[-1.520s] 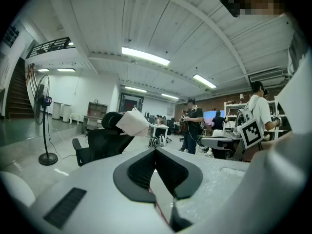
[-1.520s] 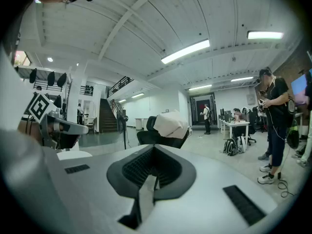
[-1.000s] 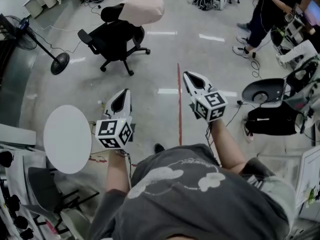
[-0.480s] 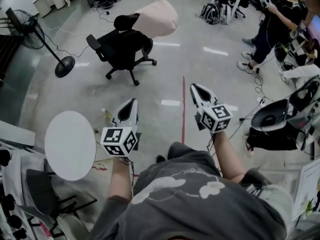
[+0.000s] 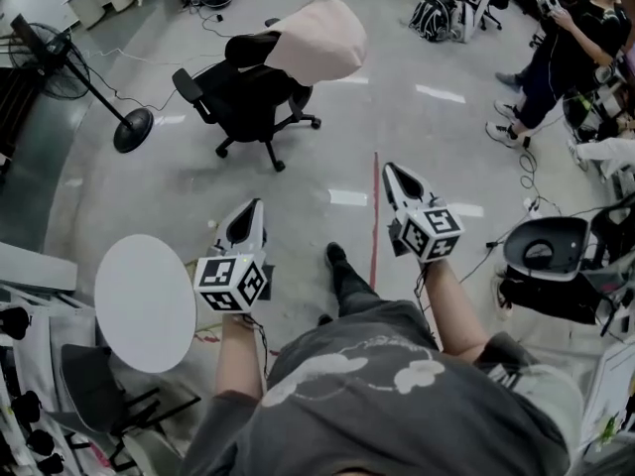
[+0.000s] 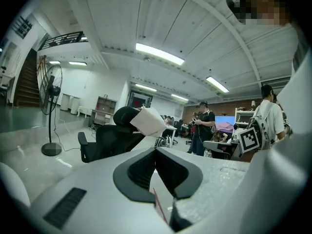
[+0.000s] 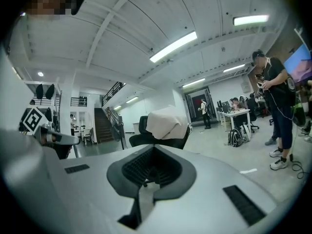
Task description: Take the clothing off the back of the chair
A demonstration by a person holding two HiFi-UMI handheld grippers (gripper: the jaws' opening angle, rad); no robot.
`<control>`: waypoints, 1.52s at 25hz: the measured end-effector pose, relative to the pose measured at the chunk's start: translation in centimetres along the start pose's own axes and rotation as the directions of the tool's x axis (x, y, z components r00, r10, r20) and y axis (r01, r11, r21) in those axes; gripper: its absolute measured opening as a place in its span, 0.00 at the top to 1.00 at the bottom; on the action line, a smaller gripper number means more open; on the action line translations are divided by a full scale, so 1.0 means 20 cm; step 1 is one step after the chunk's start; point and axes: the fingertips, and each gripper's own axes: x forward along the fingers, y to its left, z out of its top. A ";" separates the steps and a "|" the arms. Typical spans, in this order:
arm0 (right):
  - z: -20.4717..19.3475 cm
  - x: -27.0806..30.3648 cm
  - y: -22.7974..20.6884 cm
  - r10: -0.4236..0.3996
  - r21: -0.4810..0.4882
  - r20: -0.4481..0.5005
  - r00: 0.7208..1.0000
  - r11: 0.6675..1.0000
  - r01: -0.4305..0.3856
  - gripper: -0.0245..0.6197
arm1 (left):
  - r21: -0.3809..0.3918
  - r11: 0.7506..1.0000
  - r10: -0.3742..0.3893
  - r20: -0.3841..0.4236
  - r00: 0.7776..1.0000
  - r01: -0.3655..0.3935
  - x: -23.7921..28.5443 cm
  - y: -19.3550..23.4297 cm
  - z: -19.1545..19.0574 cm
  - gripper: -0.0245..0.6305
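Scene: a wide workshop floor (image 5: 327, 157), seen from over the shoulders of a person who carries tongs in each hand
Clothing: a pale pink clothing (image 5: 319, 38) item lies draped over the headrest and back of a black wheeled chair (image 5: 243, 92); it is well apart from both tongs, across the floor past a red line (image 5: 375, 216)
Left tongs: the left tongs (image 5: 252, 206) are clenched tip to tip with nothing between them, aimed toward the chair
Right tongs: the right tongs (image 5: 390, 170) are likewise clenched and empty, held level beside the left pair
Handling: the garment looks soft, light and limp; it should fold under its own weight and slide off the backrest, not break or resist
Where to grip: probably the bunched fold at the top of the backrest, one pair to each side, lifting up before drawing away; a tug on the hanging edge alone could roll the chair on its castors or catch the cloth on the headrest
Writing: none readable on garment or chair; only the square black-and-white markers on the marker cubes (image 5: 230, 281); no brand can be made out
Surroundings: a standing fan (image 5: 60, 62) at left, a round white worktop (image 5: 145, 289) near the left hand, a bystander (image 5: 556, 58) far right
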 end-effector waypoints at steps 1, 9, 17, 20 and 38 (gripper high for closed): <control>0.01 0.07 -0.03 0.007 0.004 0.002 1.000 1.000 -0.007 0.97 | 0.004 1.000 0.006 -0.001 1.000 -0.006 0.06 0.02 0.02 0.96; 0.20 0.58 -0.33 0.003 0.001 0.069 0.998 1.000 -0.003 0.97 | 0.024 0.999 0.038 -0.006 0.999 -0.038 0.54 0.21 0.20 0.96; 0.27 0.95 -0.47 0.101 0.033 0.045 0.994 0.994 -0.103 0.75 | 0.032 0.996 0.084 0.001 0.996 -0.084 0.84 0.35 0.33 0.96; 0.30 1.06 -0.51 0.138 0.040 0.050 0.989 0.989 -0.140 0.54 | 0.042 0.995 0.091 0.006 0.996 -0.092 0.94 0.37 0.37 0.96; 0.23 1.49 -0.67 0.237 -0.099 -0.134 0.962 0.963 -0.251 0.23 | 0.071 0.986 0.156 -0.043 0.987 -0.152 1.25 0.46 0.41 0.96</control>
